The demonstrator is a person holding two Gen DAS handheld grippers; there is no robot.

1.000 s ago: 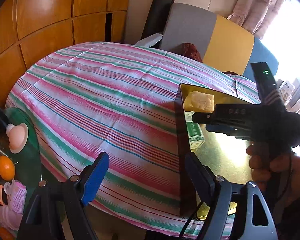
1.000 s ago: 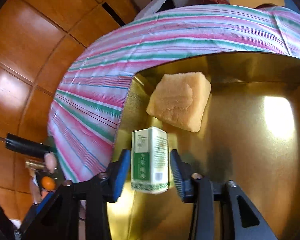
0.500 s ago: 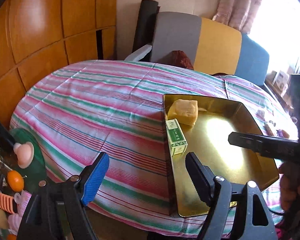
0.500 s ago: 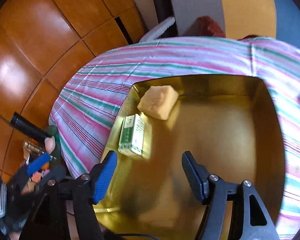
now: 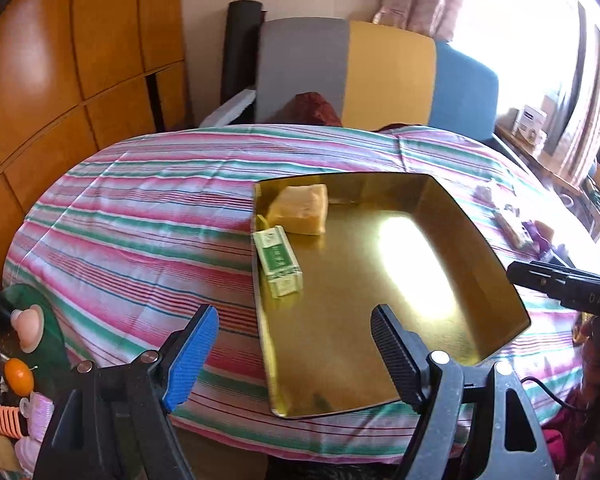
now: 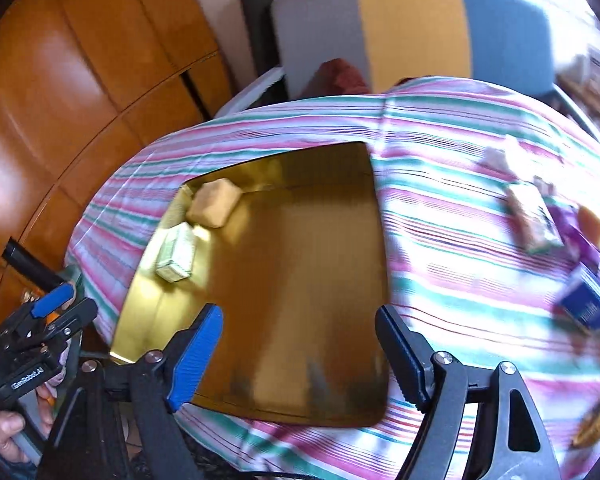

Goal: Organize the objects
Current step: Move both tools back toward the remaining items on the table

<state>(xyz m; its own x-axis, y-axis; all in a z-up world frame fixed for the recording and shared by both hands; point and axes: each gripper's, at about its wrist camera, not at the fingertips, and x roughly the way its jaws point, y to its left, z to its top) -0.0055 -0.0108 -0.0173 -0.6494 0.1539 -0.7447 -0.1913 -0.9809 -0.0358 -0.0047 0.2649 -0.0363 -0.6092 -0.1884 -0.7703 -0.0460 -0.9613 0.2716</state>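
A gold tray (image 5: 480, 248) (image 6: 300, 264) lies on the striped tablecloth. In its far left corner rest a yellow sponge (image 5: 302, 210) (image 6: 214, 202) and, just in front of it, a green and white box (image 5: 279, 261) (image 6: 177, 254). My left gripper (image 5: 294, 354) hangs open over the tray's near left edge with nothing between its fingers. My right gripper (image 6: 299, 354) is above the tray's near end, its jaws opening and empty. Part of the right gripper's body (image 5: 560, 290) shows at the right of the left wrist view.
Loose items lie on the cloth right of the tray: a wrapped bar (image 6: 534, 216), a purple packet (image 6: 576, 236) and a blue box (image 6: 590, 306). Toys and an orange (image 5: 18, 374) sit at the lower left. Coloured chairs (image 5: 388, 76) stand behind the table.
The right gripper let go of the green box in the tray, opened wider and drew back toward the right. The left gripper shifted so more of the tray is in view.
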